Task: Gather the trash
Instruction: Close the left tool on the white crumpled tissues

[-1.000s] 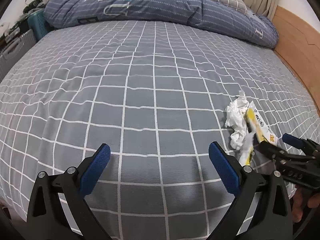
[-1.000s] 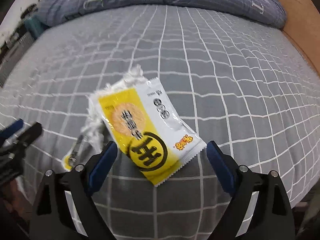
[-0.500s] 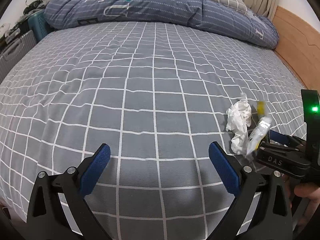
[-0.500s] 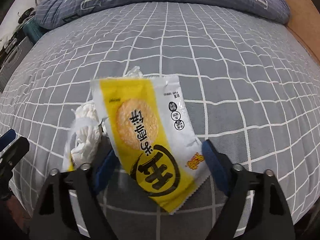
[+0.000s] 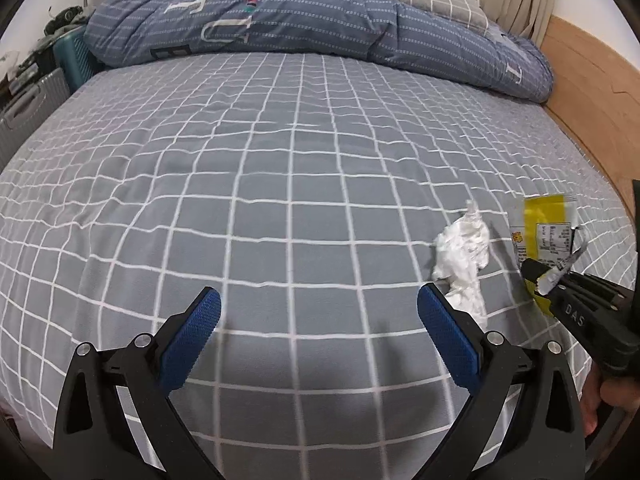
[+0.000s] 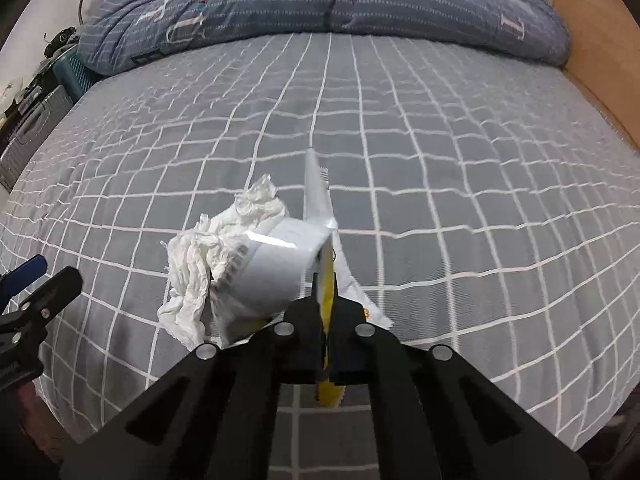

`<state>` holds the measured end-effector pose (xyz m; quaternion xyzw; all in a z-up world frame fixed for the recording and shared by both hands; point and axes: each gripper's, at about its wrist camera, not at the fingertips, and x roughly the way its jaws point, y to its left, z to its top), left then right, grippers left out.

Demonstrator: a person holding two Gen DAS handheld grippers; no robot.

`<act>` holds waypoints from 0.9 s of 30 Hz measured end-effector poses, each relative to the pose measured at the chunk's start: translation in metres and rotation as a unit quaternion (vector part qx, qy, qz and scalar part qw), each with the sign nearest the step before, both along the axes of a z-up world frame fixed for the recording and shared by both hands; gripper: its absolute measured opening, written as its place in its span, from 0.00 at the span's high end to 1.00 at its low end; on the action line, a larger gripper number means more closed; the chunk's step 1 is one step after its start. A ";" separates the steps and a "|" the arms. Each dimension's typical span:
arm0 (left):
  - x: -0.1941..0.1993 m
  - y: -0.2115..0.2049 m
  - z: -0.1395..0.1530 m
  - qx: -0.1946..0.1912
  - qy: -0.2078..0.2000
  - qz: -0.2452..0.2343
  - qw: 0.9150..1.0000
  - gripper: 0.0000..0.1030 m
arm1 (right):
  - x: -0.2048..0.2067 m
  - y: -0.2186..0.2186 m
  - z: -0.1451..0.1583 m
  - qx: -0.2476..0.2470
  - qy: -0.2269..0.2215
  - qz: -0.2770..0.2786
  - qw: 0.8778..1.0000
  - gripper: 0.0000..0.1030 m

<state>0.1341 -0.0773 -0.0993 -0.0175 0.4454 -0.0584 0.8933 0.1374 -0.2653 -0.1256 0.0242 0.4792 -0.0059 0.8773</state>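
Wrapper [image 6: 280,264], yellow and white, sits at centre frame, pinched edge-on in the fully closed right gripper [image 6: 325,308]. Crumpled tissue [image 6: 208,256] lies just left of it on the grey checked bedsheet [image 6: 440,160]. Left gripper [image 5: 318,324] hovers wide apart, holding nothing.

1. You have bright, even, soft light across the bed [image 5: 280,184] in both views.
2. Your left tool [image 5: 318,338] casts only a faint shadow on the sheet beneath it.
3. The fisheye bows the grid lines and leaves black corners.
4. A glare stripe crosses the wrapper [image 6: 280,268], which looks slightly blurred up close.
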 end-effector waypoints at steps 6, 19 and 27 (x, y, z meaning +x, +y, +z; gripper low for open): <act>0.006 -0.035 -0.001 0.001 -0.006 -0.024 1.000 0.06 | -0.015 -0.016 0.024 -0.006 -0.031 -0.015 0.999 0.99; 0.039 -0.105 -0.025 0.008 0.006 -0.066 0.998 0.13 | -0.025 -0.059 0.036 0.011 -0.043 -0.040 0.998 0.99; 0.050 -0.122 -0.042 0.026 0.027 -0.083 0.996 0.43 | -0.024 -0.061 0.035 0.021 -0.040 -0.037 0.998 1.00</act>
